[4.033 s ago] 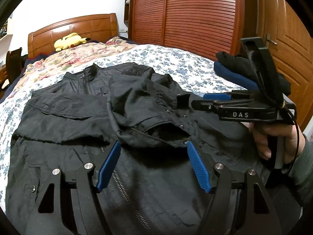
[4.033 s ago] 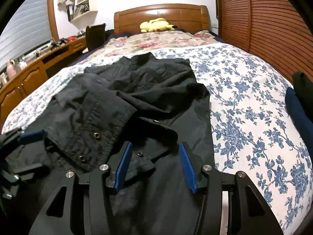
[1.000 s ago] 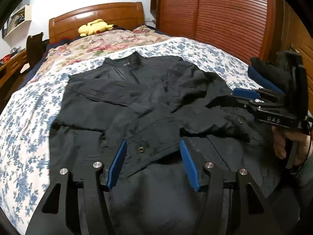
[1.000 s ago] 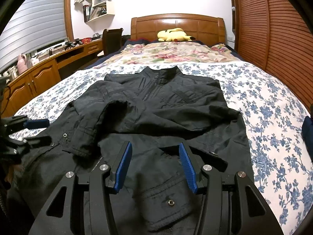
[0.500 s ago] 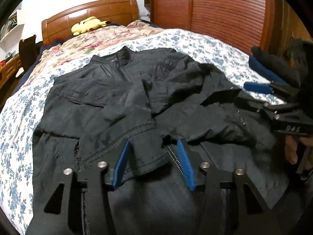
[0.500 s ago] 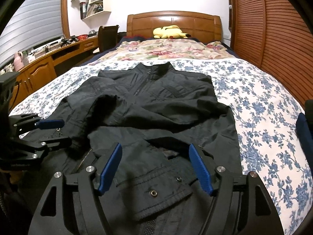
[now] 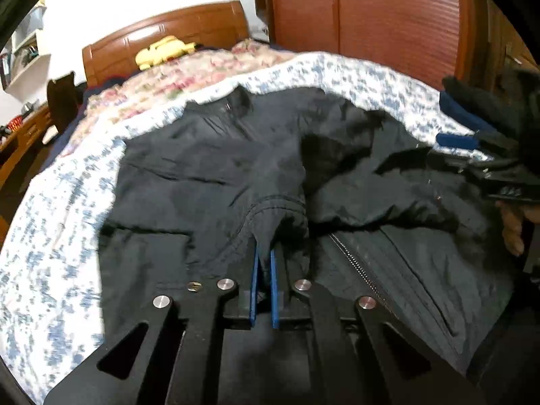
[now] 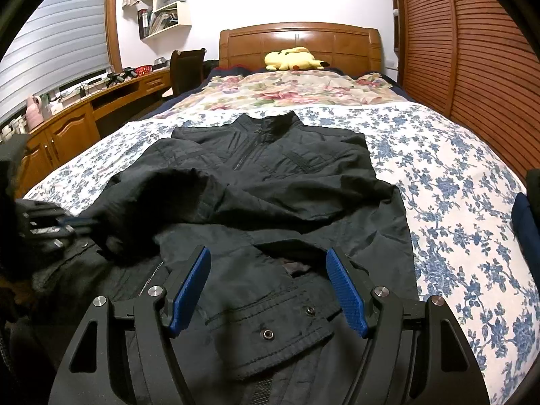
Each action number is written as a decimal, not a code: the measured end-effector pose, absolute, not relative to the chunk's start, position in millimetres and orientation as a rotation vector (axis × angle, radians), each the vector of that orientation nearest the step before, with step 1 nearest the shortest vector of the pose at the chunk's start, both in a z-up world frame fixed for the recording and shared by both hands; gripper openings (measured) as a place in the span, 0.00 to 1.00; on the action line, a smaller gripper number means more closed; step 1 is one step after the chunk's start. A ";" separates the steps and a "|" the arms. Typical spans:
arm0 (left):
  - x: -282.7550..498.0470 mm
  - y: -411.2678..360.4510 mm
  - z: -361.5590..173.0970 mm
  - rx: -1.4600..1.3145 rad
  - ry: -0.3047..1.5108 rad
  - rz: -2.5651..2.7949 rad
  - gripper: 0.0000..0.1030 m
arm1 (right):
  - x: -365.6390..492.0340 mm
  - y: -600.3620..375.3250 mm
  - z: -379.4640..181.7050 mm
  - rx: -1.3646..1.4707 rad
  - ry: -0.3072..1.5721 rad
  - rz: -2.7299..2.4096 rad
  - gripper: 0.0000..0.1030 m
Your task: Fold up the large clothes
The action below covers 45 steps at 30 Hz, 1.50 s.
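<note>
Fold barely begun: jacket [image 8: 270,182] spread on bed [image 8: 455,175], sleeves crossed inward.
Left tool [image 7: 264,253] is clamped on a sleeve cuff [image 7: 280,212]; right tool [image 8: 270,290] is held apart, nothing gripped.

yellow plush [image 8: 293,58] by headbd [image 8: 300,42]

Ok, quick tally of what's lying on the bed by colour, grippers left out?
Black: 1, the jacket
Yellow: 1, the plush toy
Dark blue: 1, folded cloth at the right edge
Total: 3

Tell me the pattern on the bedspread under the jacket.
White with blue flowers; the right wrist view shows it best.
</note>
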<state>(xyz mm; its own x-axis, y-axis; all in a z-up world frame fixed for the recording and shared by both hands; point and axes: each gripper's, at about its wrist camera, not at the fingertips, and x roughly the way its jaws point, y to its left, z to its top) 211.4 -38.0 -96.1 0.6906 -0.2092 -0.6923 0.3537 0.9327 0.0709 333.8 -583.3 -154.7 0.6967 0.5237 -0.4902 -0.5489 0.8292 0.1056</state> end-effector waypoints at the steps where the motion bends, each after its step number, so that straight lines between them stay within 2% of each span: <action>1: 207.9 -33.7 -92.0 0.207 0.737 -0.317 0.06 | 333.5 -583.2 -154.3 -0.049 0.530 0.599 0.71; 6: 189.5 -17.0 -77.1 0.234 0.711 -0.308 0.06 | 334.9 -583.8 -154.5 -0.041 0.526 0.599 0.71; 14: 168.5 -14.2 -84.5 0.225 0.743 -0.351 0.07 | 337.0 -579.4 -157.6 -0.052 0.534 0.605 0.71; 17: 162.0 -8.5 -84.0 0.185 0.739 -0.362 0.12 | 338.1 -577.5 -157.8 -0.059 0.536 0.610 0.71; 21: 154.3 3.5 -82.3 0.162 0.726 -0.340 0.24 | 339.3 -573.6 -157.9 -0.067 0.538 0.616 0.71; 29: 141.2 43.8 -86.4 0.101 0.715 -0.281 0.36 | 339.9 -558.4 -156.1 -0.090 0.532 0.655 0.71; 31: 137.1 54.4 -89.5 0.085 0.717 -0.260 0.48 | 341.2 -551.4 -154.6 -0.097 0.536 0.666 0.71; 32: 136.2 57.5 -90.7 0.078 0.717 -0.256 0.48 | 342.1 -548.1 -153.4 -0.100 0.535 0.675 0.71; 34: 132.2 66.1 -93.4 0.061 0.723 -0.245 0.57 | 342.9 -539.6 -147.8 -0.110 0.531 0.686 0.71; 40: 124.6 80.5 -97.5 0.056 0.722 -0.207 0.61 | 337.3 -501.1 -129.4 -0.166 0.496 0.759 0.71; 45: 120.5 91.9 -97.1 0.044 0.715 -0.189 0.63 | 340.9 -461.4 -135.1 -0.204 0.521 0.838 0.70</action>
